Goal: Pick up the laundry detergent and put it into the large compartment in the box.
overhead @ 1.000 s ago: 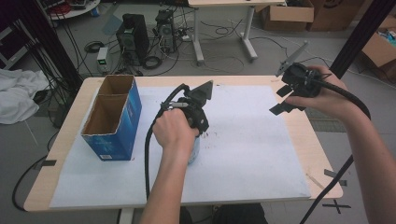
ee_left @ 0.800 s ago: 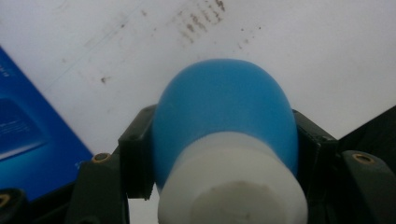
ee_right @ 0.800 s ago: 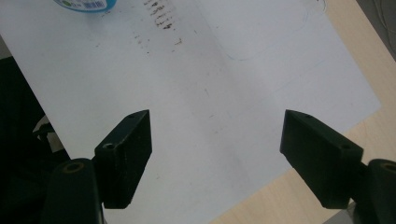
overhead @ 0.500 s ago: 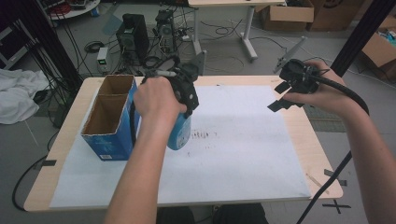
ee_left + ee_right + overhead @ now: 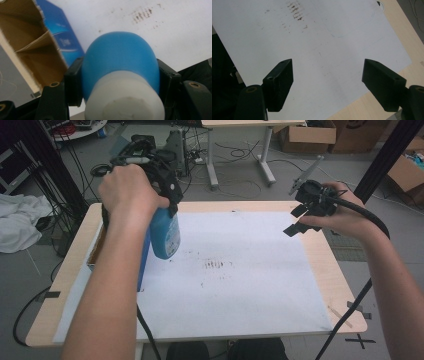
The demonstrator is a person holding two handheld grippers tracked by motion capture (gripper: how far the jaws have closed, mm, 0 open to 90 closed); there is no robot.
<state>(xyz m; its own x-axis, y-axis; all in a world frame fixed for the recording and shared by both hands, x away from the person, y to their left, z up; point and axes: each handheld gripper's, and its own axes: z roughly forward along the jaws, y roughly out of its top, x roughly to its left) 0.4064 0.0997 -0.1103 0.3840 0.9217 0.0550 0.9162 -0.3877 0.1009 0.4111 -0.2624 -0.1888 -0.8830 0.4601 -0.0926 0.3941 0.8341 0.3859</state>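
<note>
White paper (image 5: 260,285) covers most of the wooden table (image 5: 330,270), and some dark smudges (image 5: 218,265) mark the paper near its middle. At the left edge of the paper stands a blue cardboard box (image 5: 37,47), open at the top, with cardboard dividers inside.

The left gripper (image 5: 167,202) is clamped on a blue bottle (image 5: 165,232) with a white cap (image 5: 125,100). Both jaws press against the bottle's sides just below the cap, and the bottle hangs above the paper, just beside the box and clear of the surface. The right gripper (image 5: 327,85) is held above the right side of the paper, well apart from the box; its jaws stand wide apart and nothing is between them.

I judge that the bottle is going to the box. The bottle body is round and looks smooth, so it could slip or rotate in the jaws if the hand swings quickly. Also, the bottom of the bottle may hit the box rim or a divider if it comes down without good alignment, and the light box could then tip or slide.
</note>
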